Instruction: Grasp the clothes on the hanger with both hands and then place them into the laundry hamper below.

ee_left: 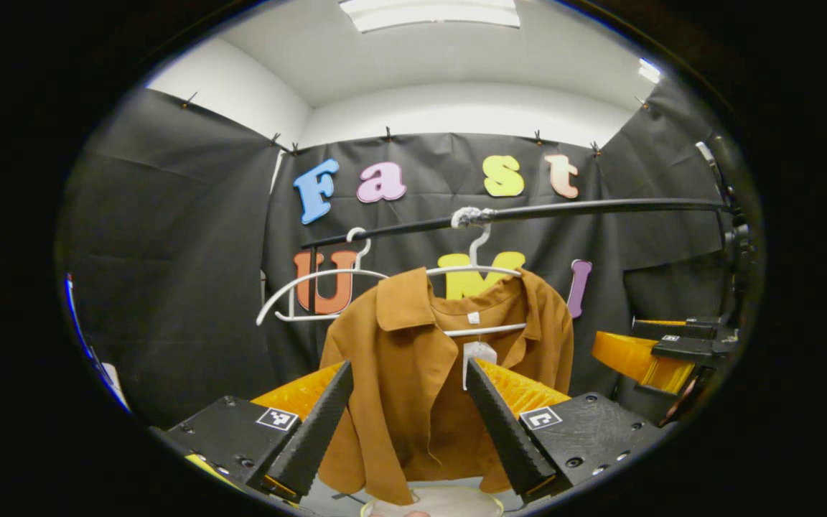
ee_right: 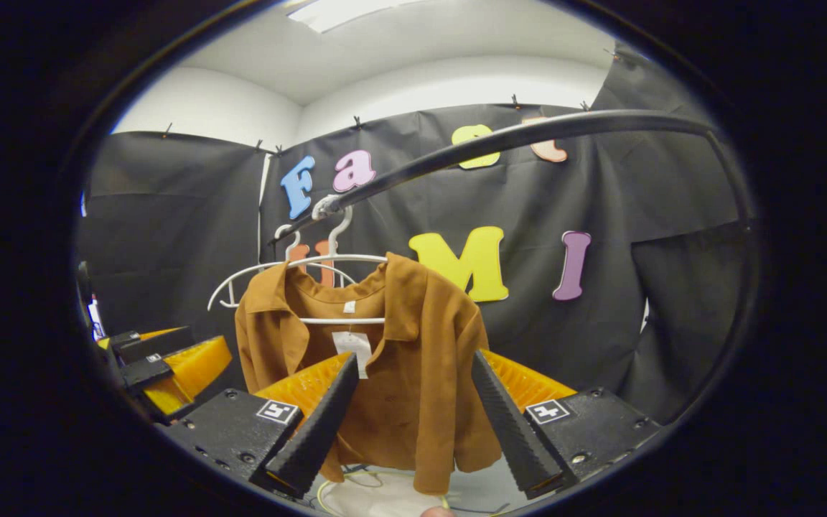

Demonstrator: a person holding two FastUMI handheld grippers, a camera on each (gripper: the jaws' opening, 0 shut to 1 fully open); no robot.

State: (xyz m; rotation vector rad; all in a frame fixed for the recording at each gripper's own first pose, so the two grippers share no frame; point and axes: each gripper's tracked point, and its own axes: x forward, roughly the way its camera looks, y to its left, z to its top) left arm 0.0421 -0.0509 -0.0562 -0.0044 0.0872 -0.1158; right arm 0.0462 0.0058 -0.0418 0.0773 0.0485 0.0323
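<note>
My left gripper [ee_left: 408, 391] and right gripper [ee_right: 413, 384] both gape wide — holding nothing. The brown jacket [ee_left: 421, 373] hangs on its white hanger [ee_left: 482, 271] ahead.

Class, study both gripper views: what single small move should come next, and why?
Probably move both grippers forward until the brown collared jacket lies between their fingers. The left gripper and right gripper are open and apart from the cloth, which hangs on the white plastic hanger on the black rail.
</note>
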